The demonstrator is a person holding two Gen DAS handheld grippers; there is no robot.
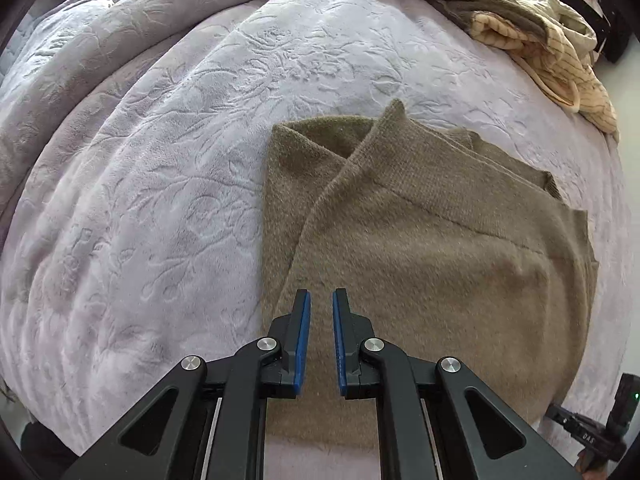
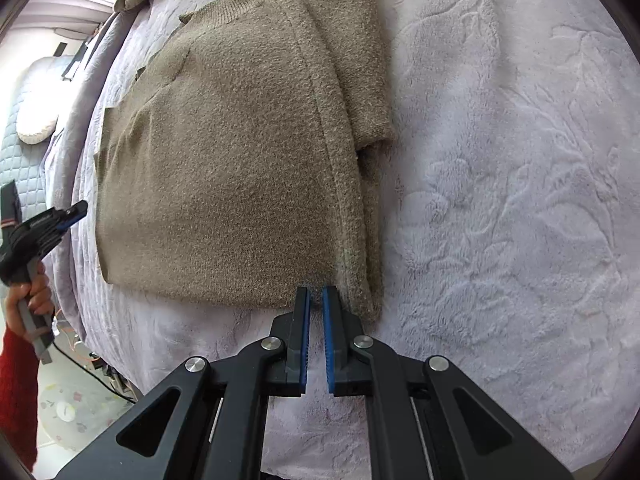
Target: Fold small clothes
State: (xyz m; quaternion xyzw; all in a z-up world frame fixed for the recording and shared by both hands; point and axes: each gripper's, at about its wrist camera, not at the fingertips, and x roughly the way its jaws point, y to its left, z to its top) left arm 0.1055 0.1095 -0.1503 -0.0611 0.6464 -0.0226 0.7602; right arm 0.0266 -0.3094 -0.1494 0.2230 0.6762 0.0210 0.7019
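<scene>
A brown knit sweater [image 1: 420, 248] lies folded on the lavender embossed bedspread [image 1: 160, 200], collar pointing away, with one sleeve folded over its front. My left gripper [image 1: 320, 292] hovers over the sweater's near left part, shut, with nothing between its blue pads. In the right wrist view the sweater [image 2: 224, 160] fills the upper left. My right gripper [image 2: 315, 290] is shut, its tips at the sweater's near hem by the folded right edge; I see no cloth between its pads. The left gripper [image 2: 78, 208] shows at the left edge, held by a hand [image 2: 32, 292] in a red sleeve.
A heap of beige and olive clothes [image 1: 520, 20] lies at the bed's far right corner. A bunched lavender blanket [image 1: 80, 60] runs along the far left. The bed's edge [image 2: 92, 320] drops to the floor, where cables and a round patterned item [image 2: 68, 412] lie.
</scene>
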